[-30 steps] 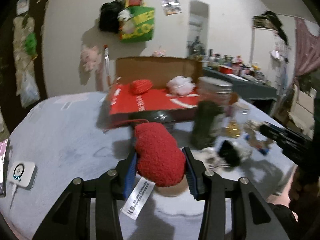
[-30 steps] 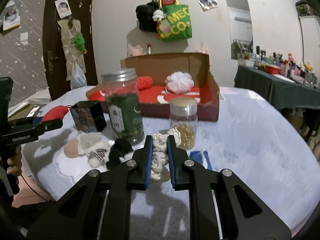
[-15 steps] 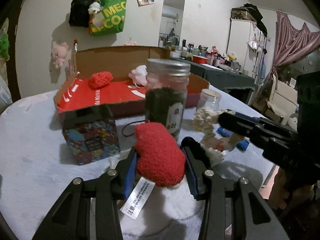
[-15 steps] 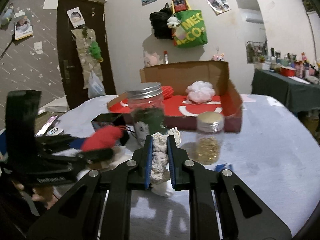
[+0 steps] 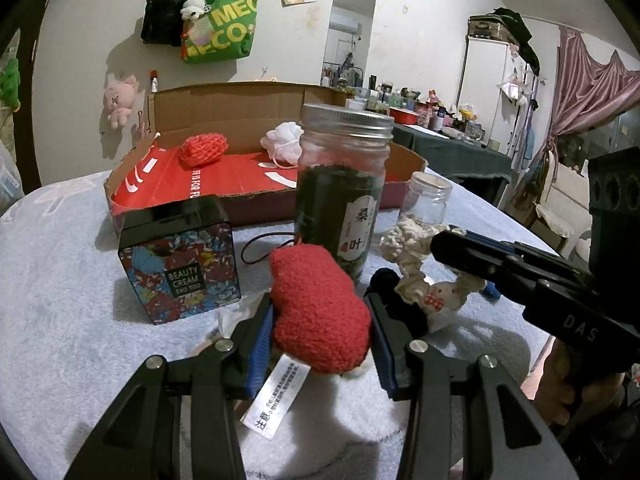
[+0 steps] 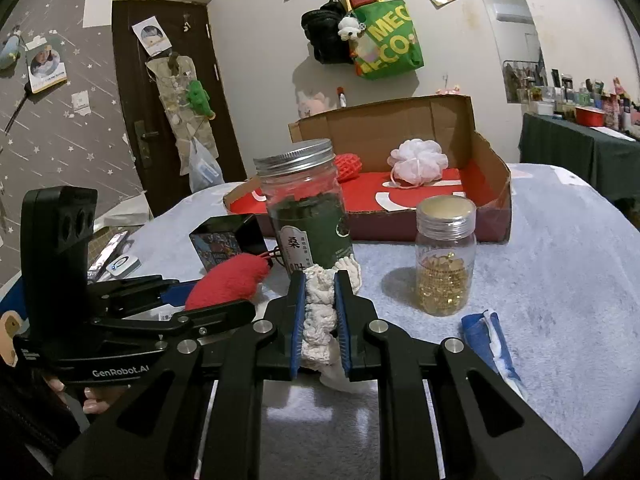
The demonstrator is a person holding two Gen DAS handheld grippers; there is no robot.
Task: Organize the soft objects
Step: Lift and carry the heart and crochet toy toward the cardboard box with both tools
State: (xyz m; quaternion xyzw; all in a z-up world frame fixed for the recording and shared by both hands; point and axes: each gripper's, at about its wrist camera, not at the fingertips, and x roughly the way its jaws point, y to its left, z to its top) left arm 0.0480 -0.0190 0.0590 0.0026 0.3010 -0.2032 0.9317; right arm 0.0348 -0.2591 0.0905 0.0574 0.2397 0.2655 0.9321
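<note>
Between left jaws red plush (image 5: 320, 312) clamped, long axis forward; right jaws grip cream plush (image 6: 320, 304)

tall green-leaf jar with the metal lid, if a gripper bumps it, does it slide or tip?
The tall jar is probably tip-prone: narrow base, tall body. Likely light, since it looks filled only partway with loose leaves. If it falls, its round wall could roll toward the small jar.

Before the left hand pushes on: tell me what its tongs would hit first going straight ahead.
Probably the tall jar of green leaves, standing just beyond the red plush that the left tongs grip. Depth is hard to judge; the open cardboard box lies further back.
</note>
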